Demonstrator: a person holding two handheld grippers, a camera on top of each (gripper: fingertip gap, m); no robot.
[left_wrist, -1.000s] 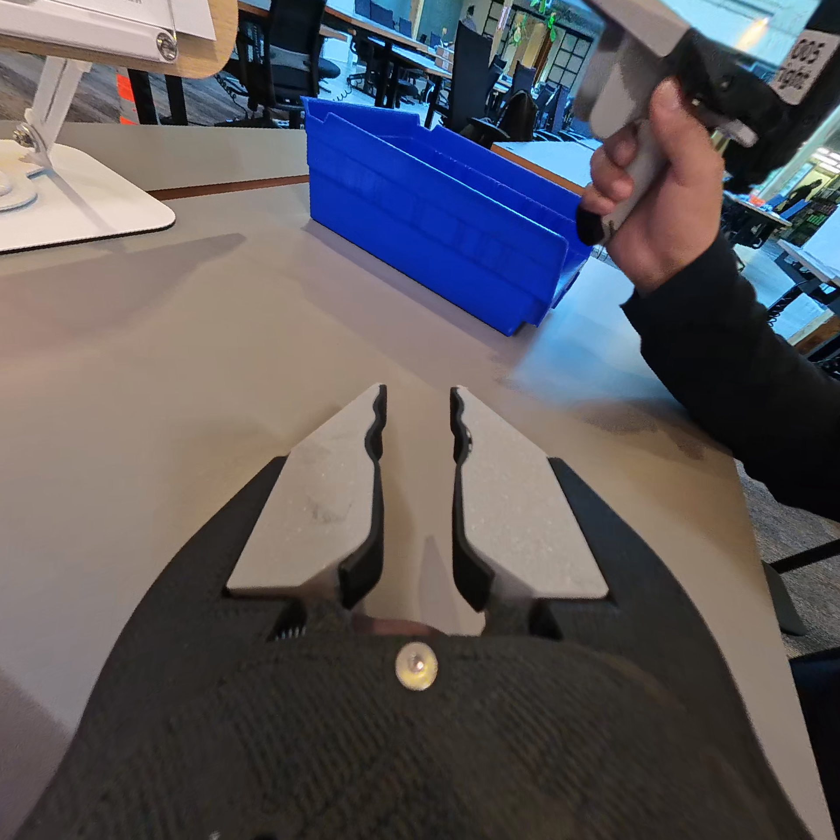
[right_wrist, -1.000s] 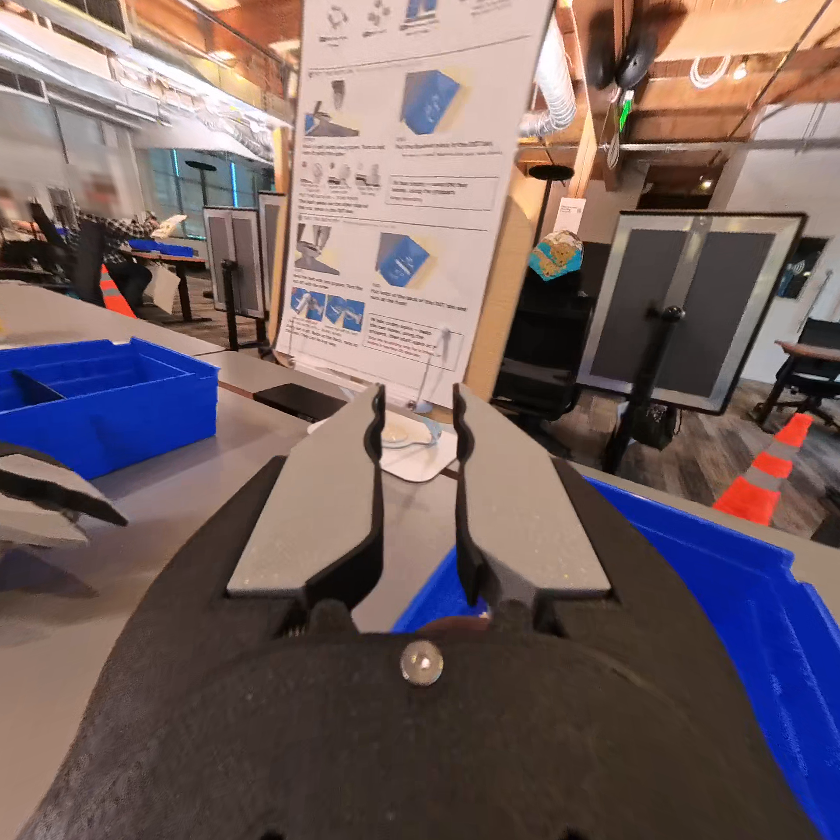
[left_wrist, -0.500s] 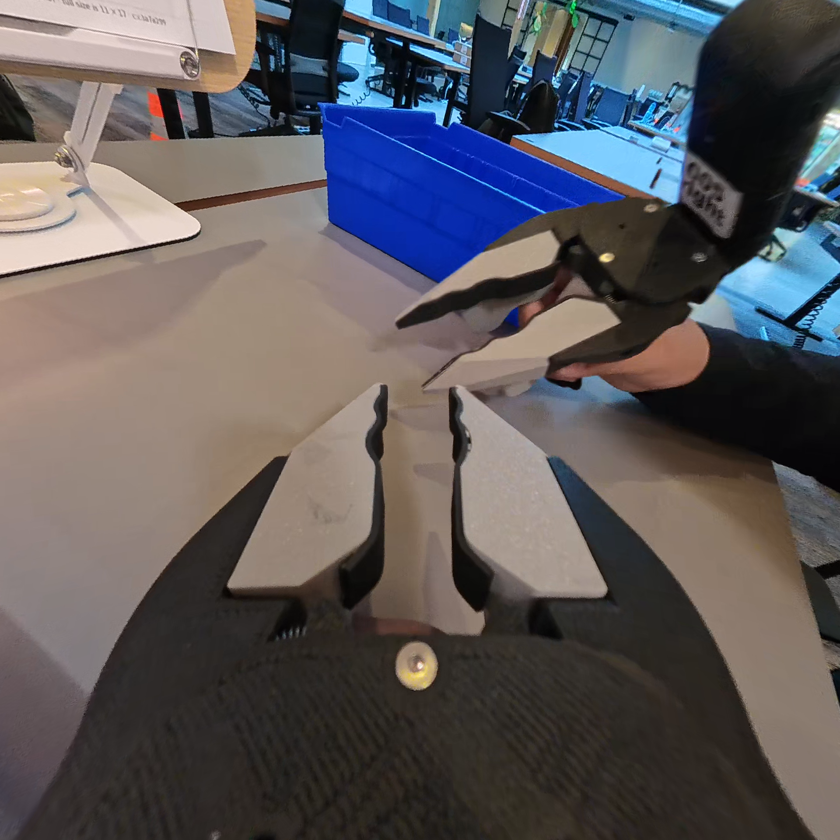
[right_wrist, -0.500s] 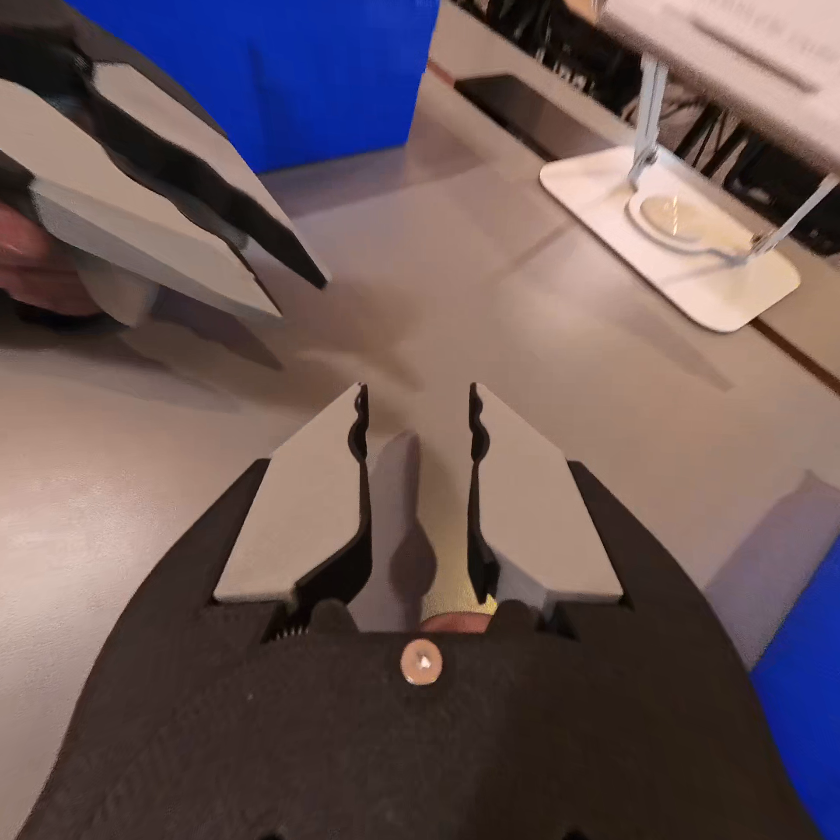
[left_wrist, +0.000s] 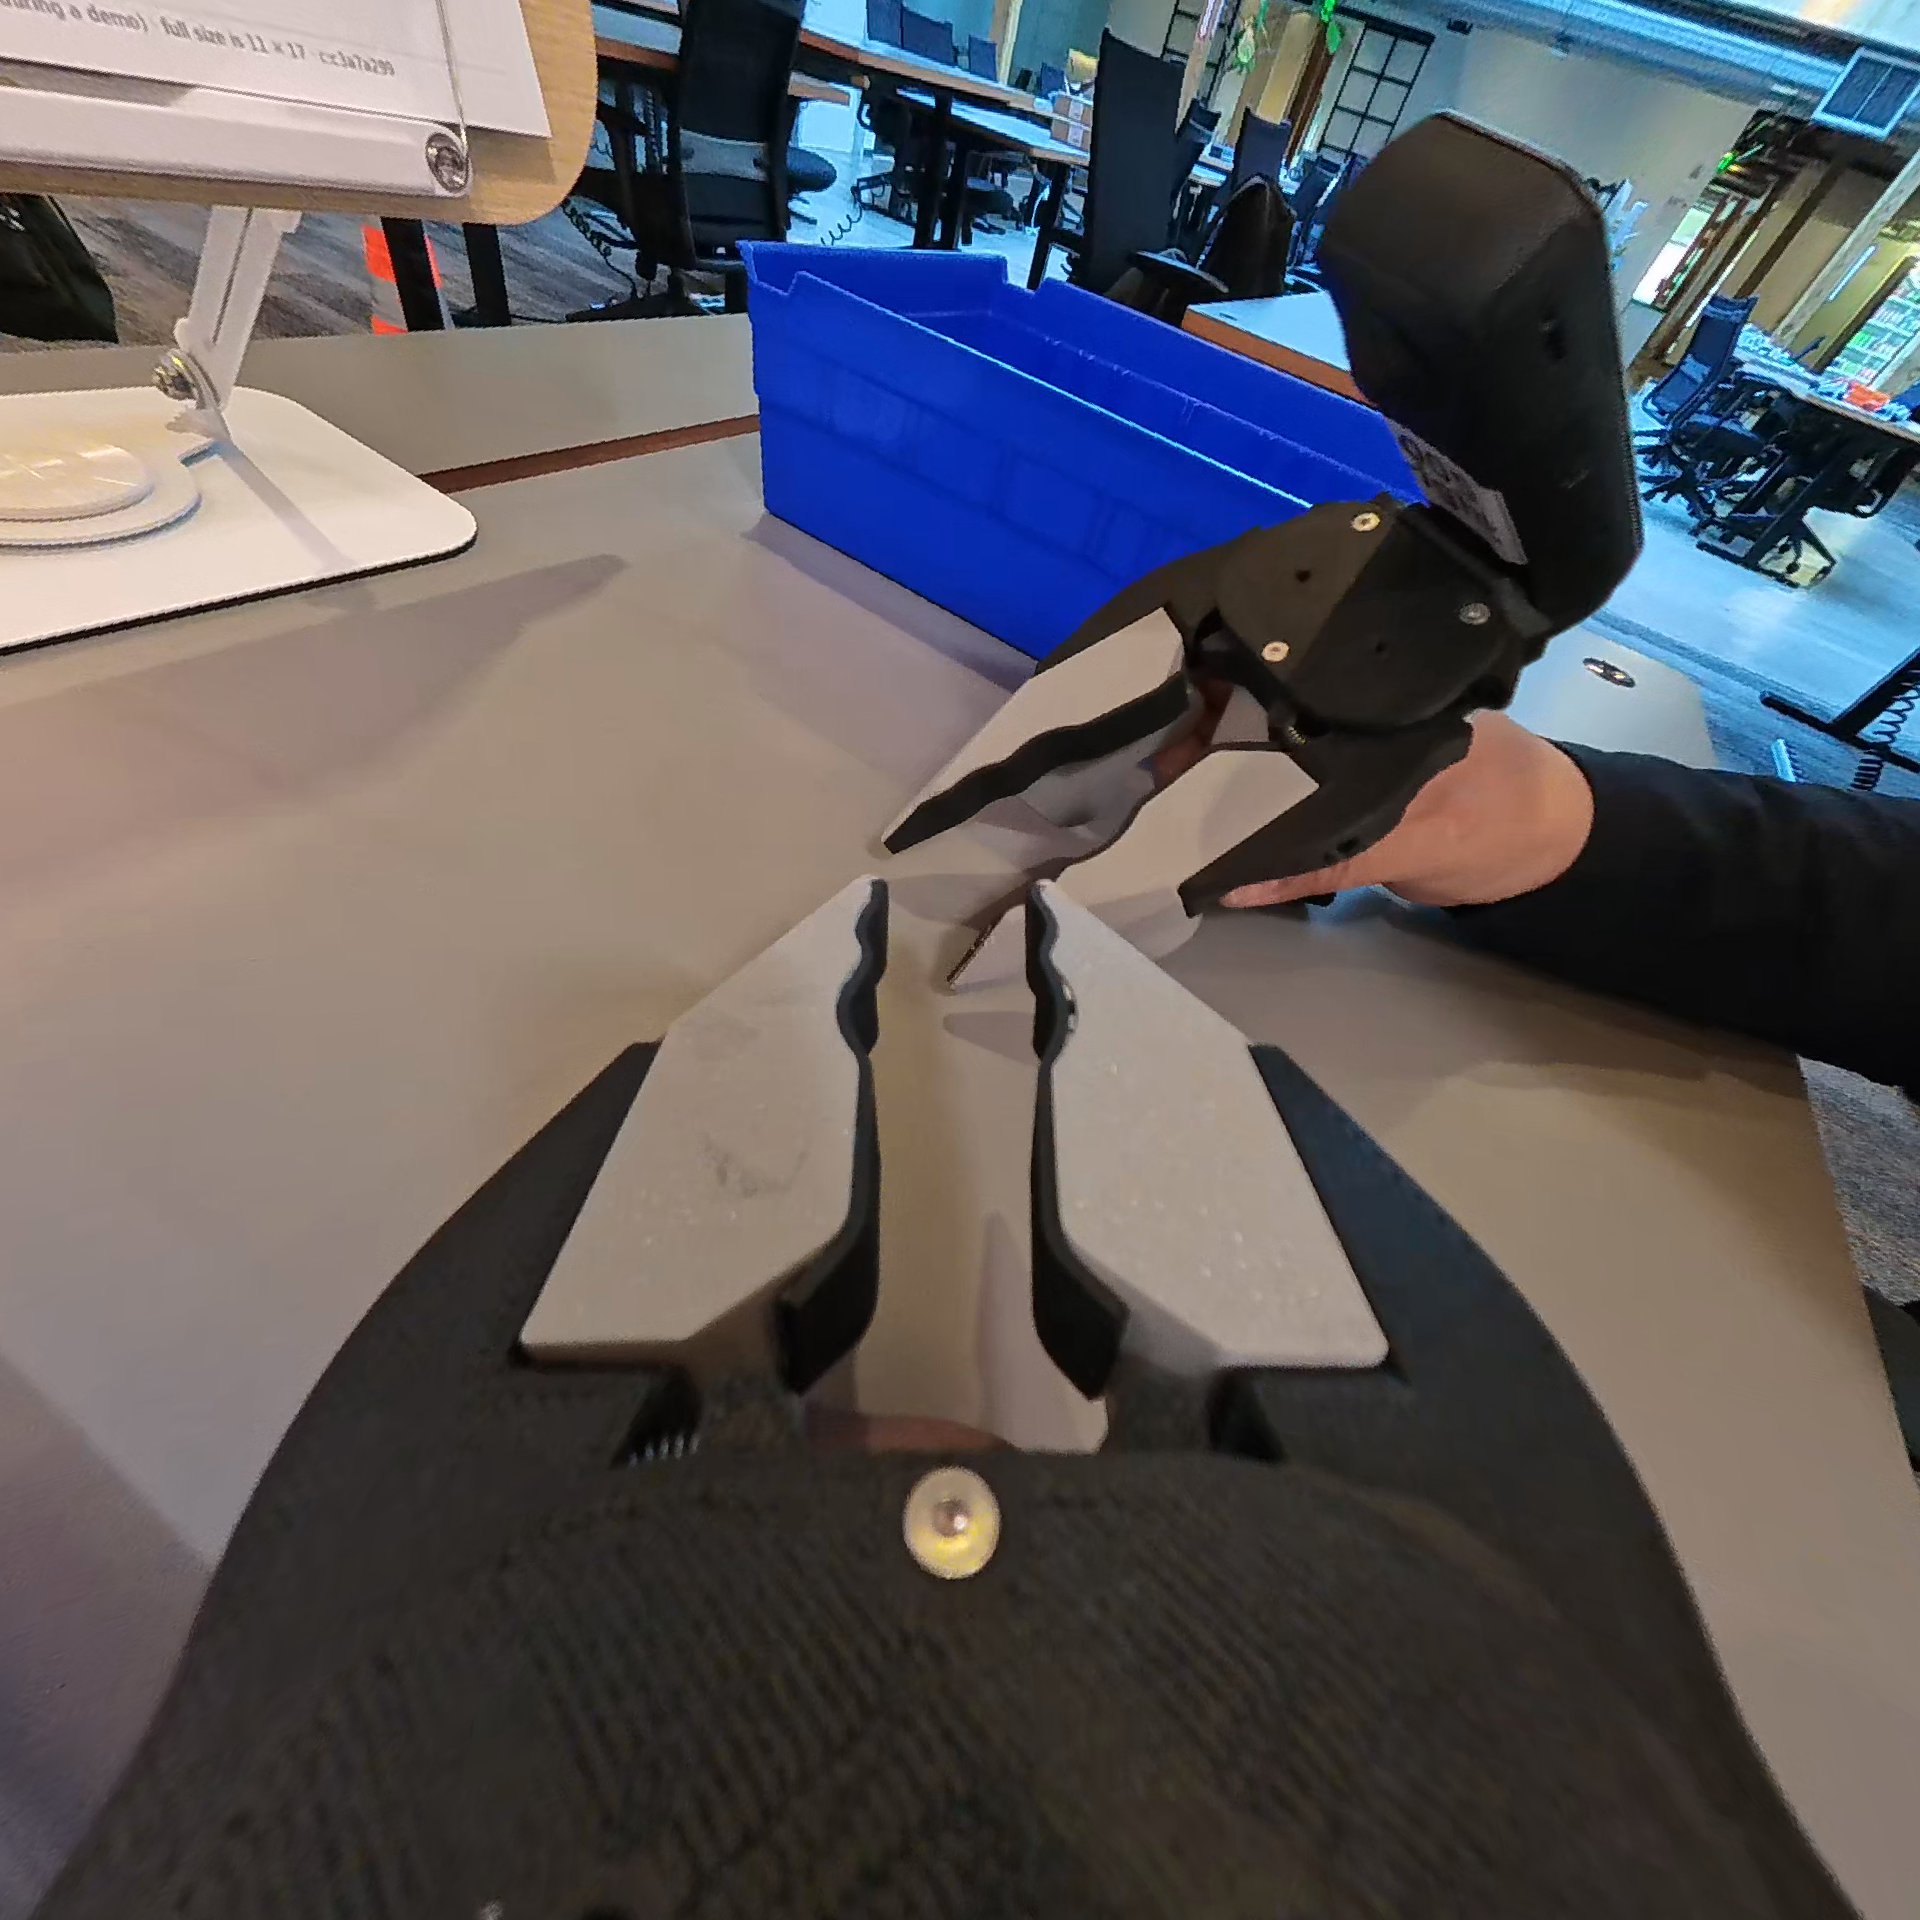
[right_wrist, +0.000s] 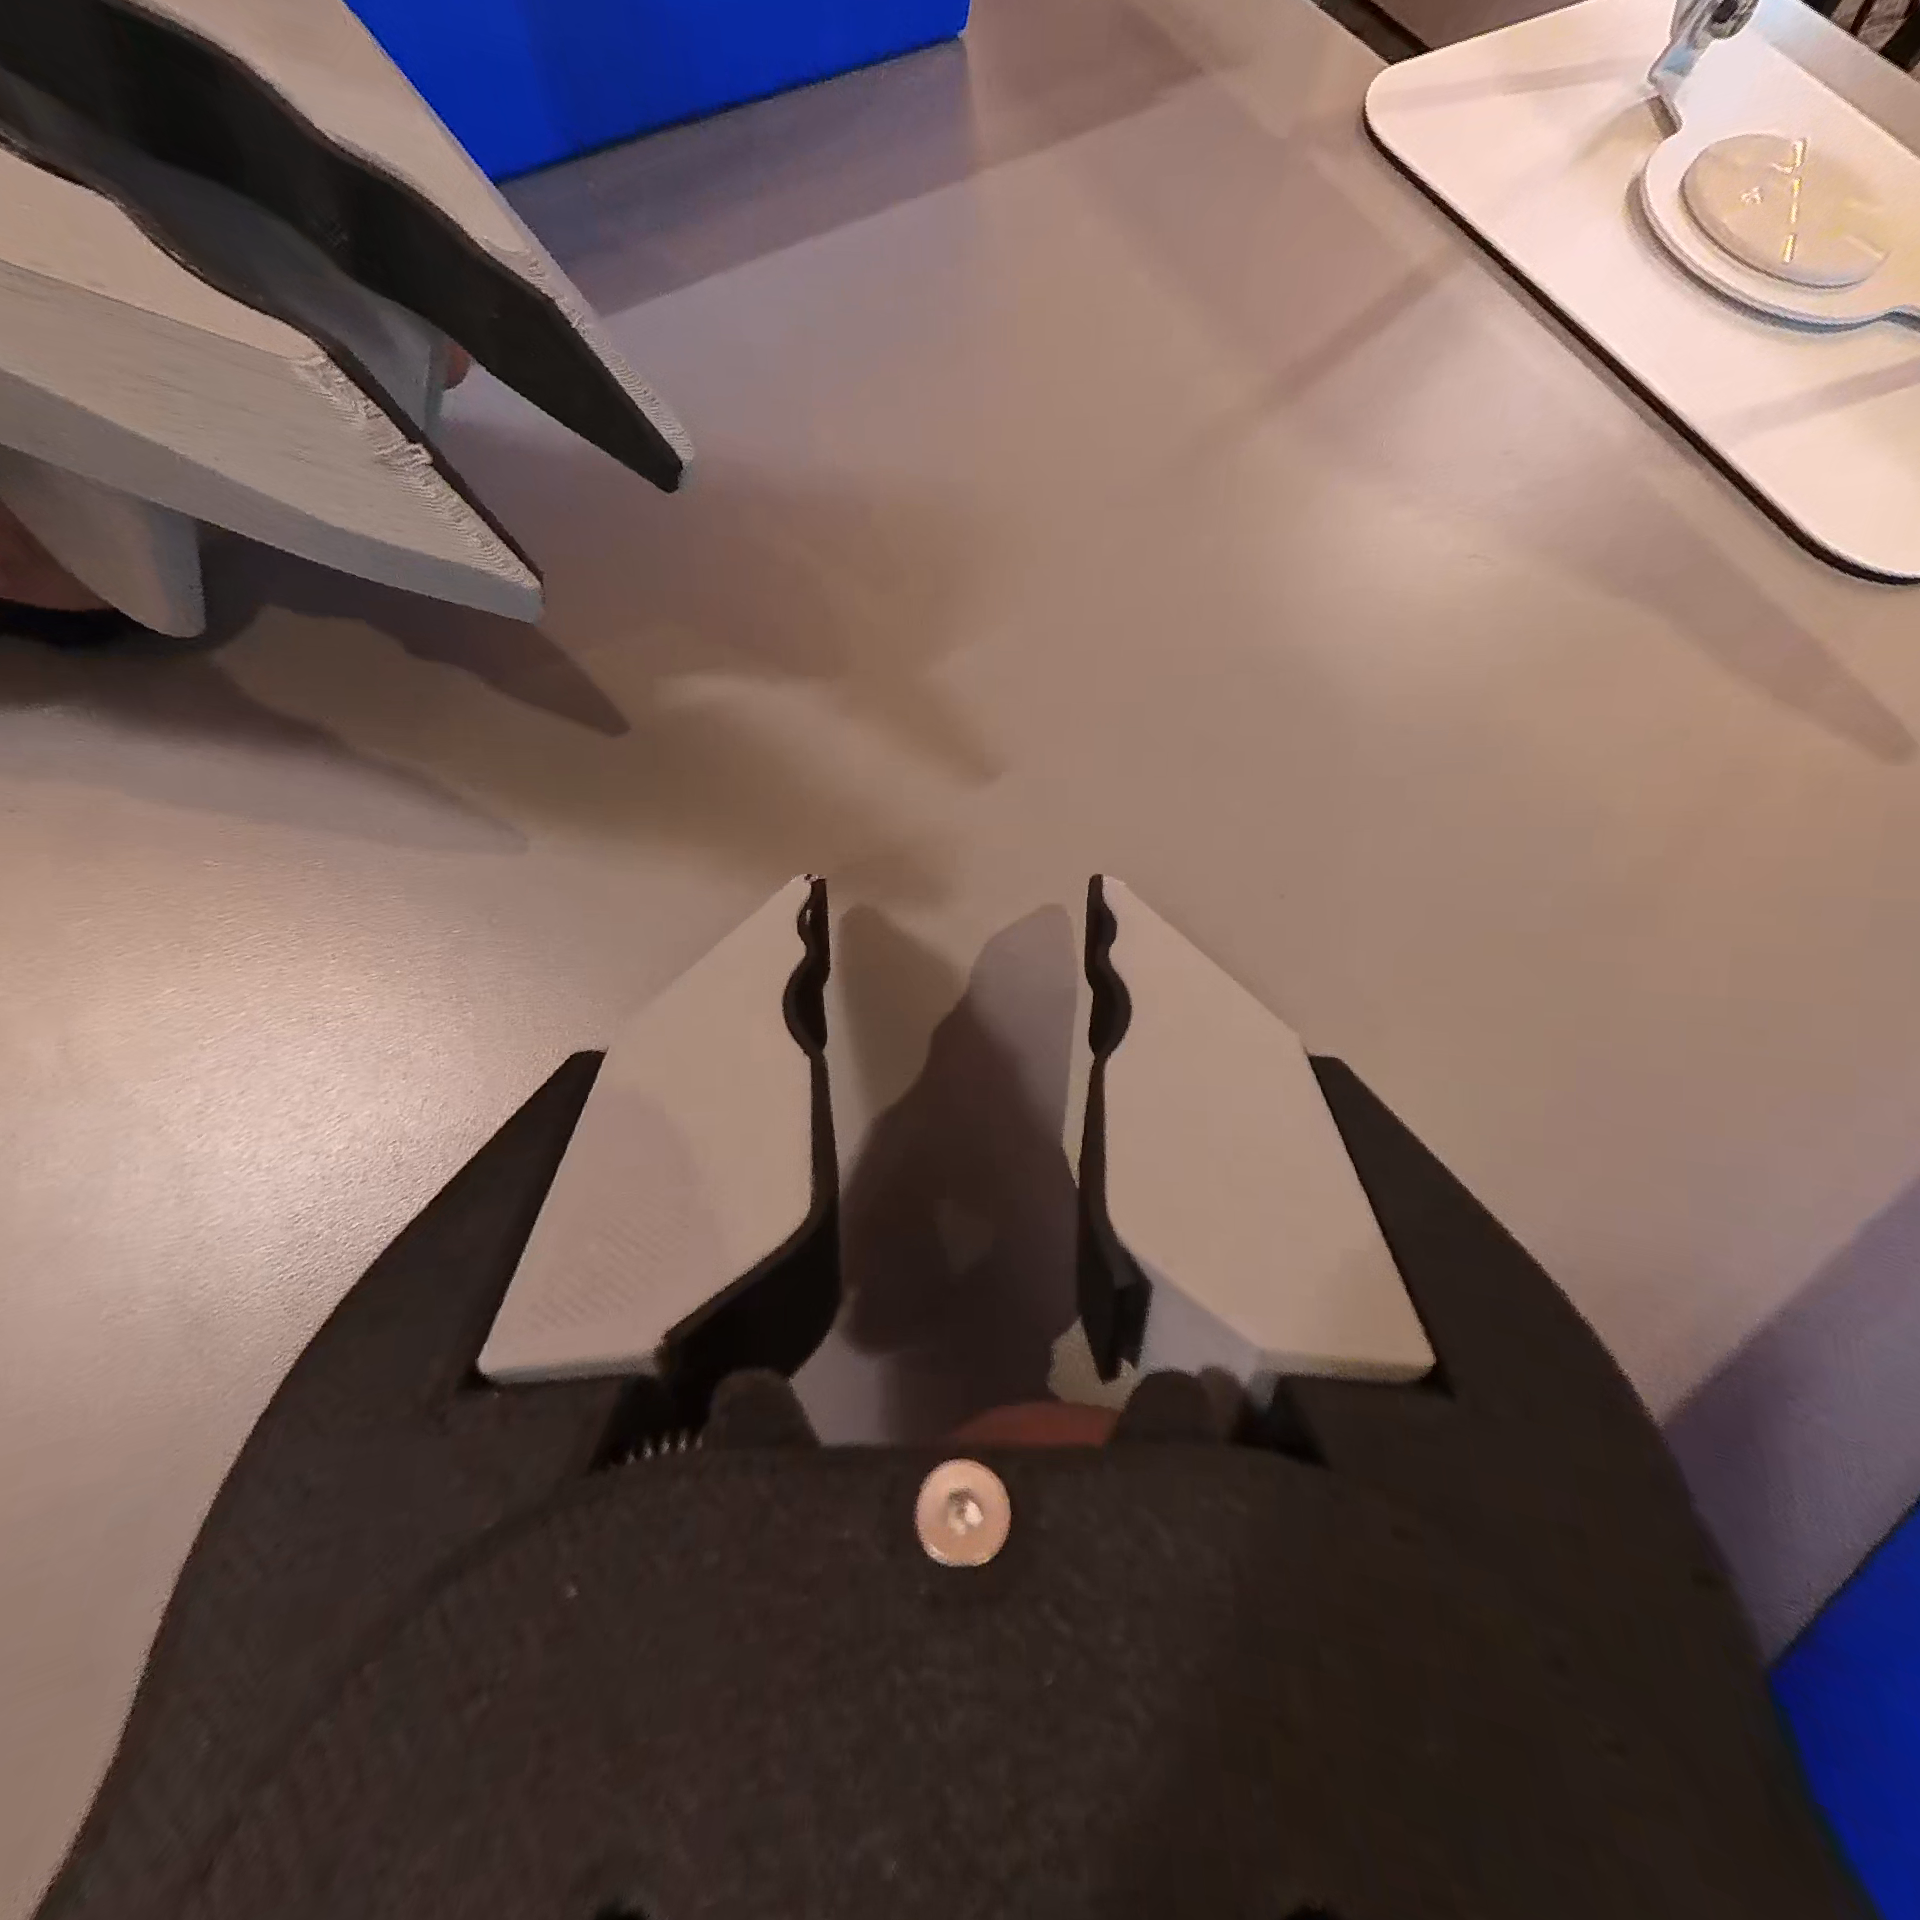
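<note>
Office desks stand behind the grey table (left_wrist: 312, 883), where each hand-held gripper (left_wrist: 954, 904) (right_wrist: 951, 894) is spread, empty.

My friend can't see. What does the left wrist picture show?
Two open, empty claws meet tip to tip over a grey table: the left claw up close, the right claw held by a hand. A blue bin stands behind them.

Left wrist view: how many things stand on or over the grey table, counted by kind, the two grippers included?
Grippers: 2, the left gripper and the right gripper, both open and empty
Blue bin: 1
White stand: 1
Total: 4
</note>
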